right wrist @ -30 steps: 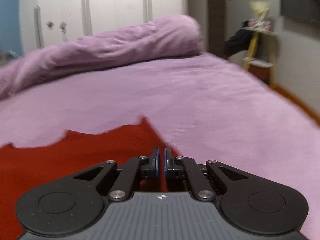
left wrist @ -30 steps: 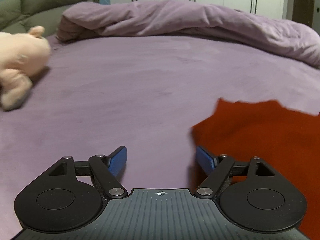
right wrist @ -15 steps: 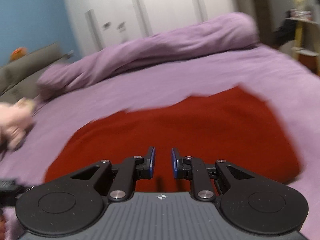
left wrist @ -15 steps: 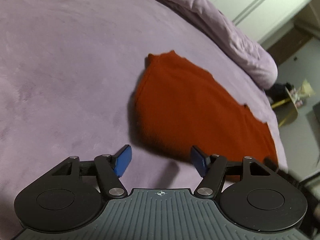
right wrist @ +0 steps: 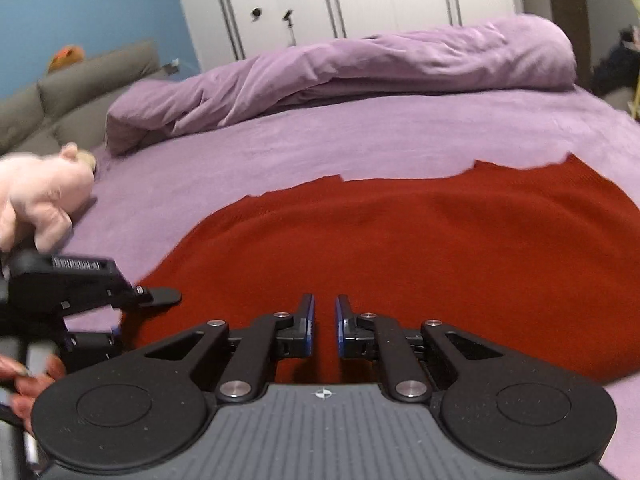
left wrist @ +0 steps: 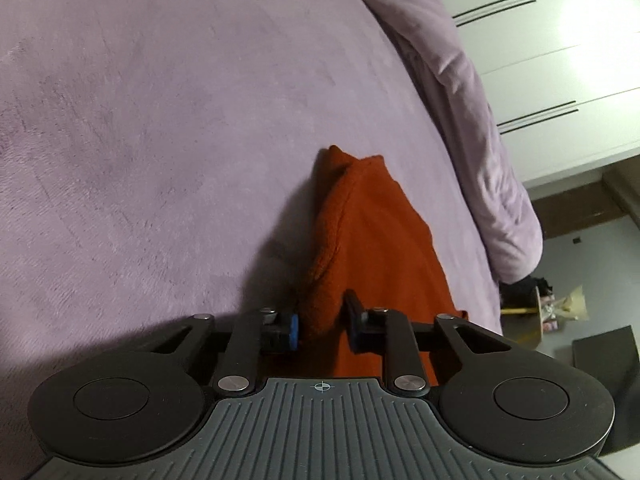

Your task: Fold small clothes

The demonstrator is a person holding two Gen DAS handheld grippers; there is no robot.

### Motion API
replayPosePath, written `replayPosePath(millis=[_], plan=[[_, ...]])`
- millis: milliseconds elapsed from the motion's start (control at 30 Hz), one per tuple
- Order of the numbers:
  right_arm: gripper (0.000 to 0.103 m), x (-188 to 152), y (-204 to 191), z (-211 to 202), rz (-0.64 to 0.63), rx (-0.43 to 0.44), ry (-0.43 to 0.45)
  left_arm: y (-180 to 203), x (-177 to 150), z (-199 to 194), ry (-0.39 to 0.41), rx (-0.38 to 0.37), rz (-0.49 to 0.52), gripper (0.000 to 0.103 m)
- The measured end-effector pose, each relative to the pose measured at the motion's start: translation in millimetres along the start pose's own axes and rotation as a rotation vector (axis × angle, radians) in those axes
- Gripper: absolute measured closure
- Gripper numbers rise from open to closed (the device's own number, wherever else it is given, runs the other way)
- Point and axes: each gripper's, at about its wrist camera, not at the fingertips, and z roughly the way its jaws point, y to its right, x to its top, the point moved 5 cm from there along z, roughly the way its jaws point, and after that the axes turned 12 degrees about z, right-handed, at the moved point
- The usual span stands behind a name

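Presently the L gripper was seen clenched on a bunched edge of the red garment; its jaws had just been closing, w/ cloth pinched between the pads. The R gripper was held nearly shut over the garment's near edge, a narrow gap left, nothing visibly gripped; whether cloth was touched could not be told.

Garment location: spread on the purple bed, toward the bed's near edge, well apart from the rolled duvet along the far edge. A pink plush toy was noted near the bed's left edge, apart from the cloth.

Risks (judged):
- Only one layer may have been caught by the L pads, so the fold could be dragged unevenly when lifted.
- The knit looked thick and loose; slip from the L pinch is probable if pulled fast.
- If R side is left unheld, the cloth may be skewed across the fuzzy bed cover rather than folded.
- The bed cover itself may be snagged w/ the garment.

Diff vs. earlier frames: the L jaws were wide w/ the garment off to the side, not between them; the L view has since been rolled and brought onto the edge. The R view was shifted from the garment's right corner to its middle, and the L gripper has come into the R view at left.
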Motion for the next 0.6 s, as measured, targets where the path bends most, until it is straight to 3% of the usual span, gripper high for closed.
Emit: replayPosePath(millis=[100,300,400,600], plan=[[0.094,-10.6,-1.2,17.7,-0.03,-0.054,-0.028,1.3,2.0,0.3,0.0,-0.008,0.018,0.085],[0.095,-12.2,-6.6,10.8,-0.096,-0.051,-0.007,4.6,3.3,-3.8,0.021,-0.018,0.021,0.089],[0.095,-8.1,-2.7,5.2,-0.043,-0.043,0.019,14.8,4.6,-8.1,0.04,-0.017,0.062,0.091],[0.095,-13.4,4.4,10.8,-0.041,-0.031,-0.021,56.7,5.7,-17.2,0.086,-0.054,0.194,0.092]])
